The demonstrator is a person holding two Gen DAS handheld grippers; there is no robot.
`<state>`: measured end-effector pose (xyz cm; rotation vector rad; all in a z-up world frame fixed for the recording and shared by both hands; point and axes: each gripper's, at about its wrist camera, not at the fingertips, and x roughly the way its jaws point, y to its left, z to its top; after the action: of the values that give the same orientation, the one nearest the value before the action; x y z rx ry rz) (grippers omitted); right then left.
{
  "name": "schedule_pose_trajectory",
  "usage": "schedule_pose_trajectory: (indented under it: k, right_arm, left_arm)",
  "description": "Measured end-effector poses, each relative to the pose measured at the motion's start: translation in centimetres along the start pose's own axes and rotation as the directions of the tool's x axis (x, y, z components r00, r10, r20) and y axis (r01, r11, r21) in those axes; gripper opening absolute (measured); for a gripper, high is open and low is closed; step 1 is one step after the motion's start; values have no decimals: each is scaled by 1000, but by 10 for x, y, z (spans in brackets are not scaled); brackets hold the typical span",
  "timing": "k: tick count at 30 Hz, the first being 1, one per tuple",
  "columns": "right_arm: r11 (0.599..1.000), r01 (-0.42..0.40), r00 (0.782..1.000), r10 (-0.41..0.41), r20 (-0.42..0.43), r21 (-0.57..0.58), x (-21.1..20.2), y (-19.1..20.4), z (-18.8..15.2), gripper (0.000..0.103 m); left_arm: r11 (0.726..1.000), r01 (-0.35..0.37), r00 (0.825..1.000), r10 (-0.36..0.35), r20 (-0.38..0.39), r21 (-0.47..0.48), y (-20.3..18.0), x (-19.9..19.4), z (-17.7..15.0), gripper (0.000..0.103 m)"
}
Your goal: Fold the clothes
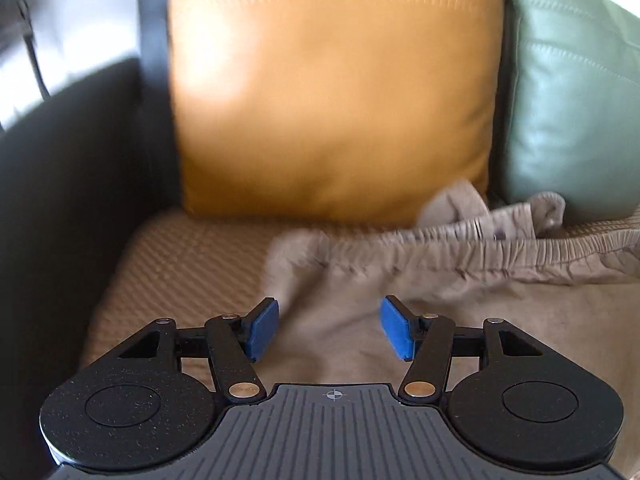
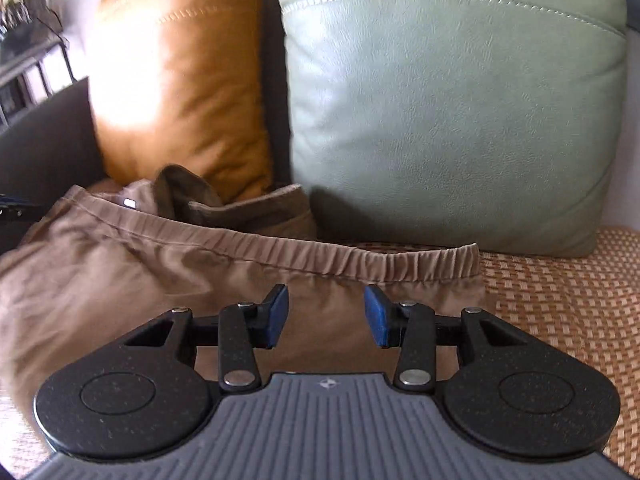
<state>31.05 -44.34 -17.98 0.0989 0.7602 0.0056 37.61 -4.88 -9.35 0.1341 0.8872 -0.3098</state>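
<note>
A pair of tan trousers [image 1: 460, 292] with an elastic waistband [image 1: 480, 252] lies on the woven seat mat; it also shows in the right wrist view [image 2: 120, 280], with the waistband [image 2: 360, 264] running left to right. My left gripper [image 1: 328, 328] is open and empty, just above the left part of the trousers. My right gripper [image 2: 326, 312] is open and empty, just short of the waistband's right part. Bunched cloth [image 2: 224, 204] sits behind the waistband against the cushions.
An orange cushion [image 1: 332, 92] and a pale green cushion [image 2: 452, 112] lean on the sofa back. A dark armrest [image 1: 60, 200] rises on the left. The woven brown mat [image 2: 560, 300] covers the seat.
</note>
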Motion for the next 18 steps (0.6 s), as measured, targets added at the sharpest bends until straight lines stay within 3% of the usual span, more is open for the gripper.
schedule_pose_trajectory:
  k: [3, 7, 11, 15, 18]
  right_arm:
    - [996, 89, 996, -89, -30, -21, 31, -4, 0, 50]
    - [975, 163, 986, -158, -45, 153, 68, -30, -2, 58]
    - [933, 135, 991, -129, -39, 332, 89, -64, -12, 57]
    - [944, 134, 990, -138, -7, 301, 95, -62, -16, 57]
    - [946, 138, 990, -145, 1, 295, 96, -61, -16, 57]
  left_arm:
    - [998, -66, 995, 67, -69, 15, -4, 49, -1, 76]
    - [997, -79, 996, 78, -48, -20, -2, 79, -10, 79]
    - [996, -71, 997, 71, -1, -54, 4, 92, -16, 84]
    - [991, -127, 988, 130, 79, -45, -10, 109, -30, 89]
    - [989, -147, 986, 149, 76, -33, -18, 112, -31, 90]
